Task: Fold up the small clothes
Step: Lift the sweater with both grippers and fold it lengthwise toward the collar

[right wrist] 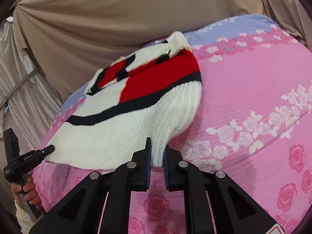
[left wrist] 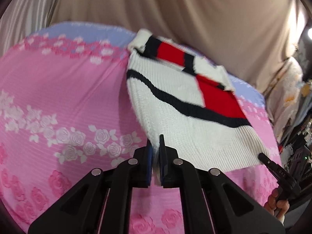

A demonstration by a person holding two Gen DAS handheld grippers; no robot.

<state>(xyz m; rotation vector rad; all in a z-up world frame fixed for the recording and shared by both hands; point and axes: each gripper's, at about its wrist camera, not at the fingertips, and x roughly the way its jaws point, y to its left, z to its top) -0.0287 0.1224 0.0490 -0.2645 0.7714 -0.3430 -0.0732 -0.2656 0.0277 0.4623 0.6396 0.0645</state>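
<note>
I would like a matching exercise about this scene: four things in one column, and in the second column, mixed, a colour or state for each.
Column 1:
1. sweater
2. bedsheet
3. left gripper
4. curtain

Column 2:
A. beige, hanging behind the bed
B. pink with rose pattern
C. white knit with red blocks and dark stripes
D. jaws closed on a corner of the sweater hem

Pairs: 1-C, 2-B, 3-D, 4-A

Bedroom: rose-print bedsheet (left wrist: 58, 101), draped curtains (right wrist: 97, 19) behind.
</note>
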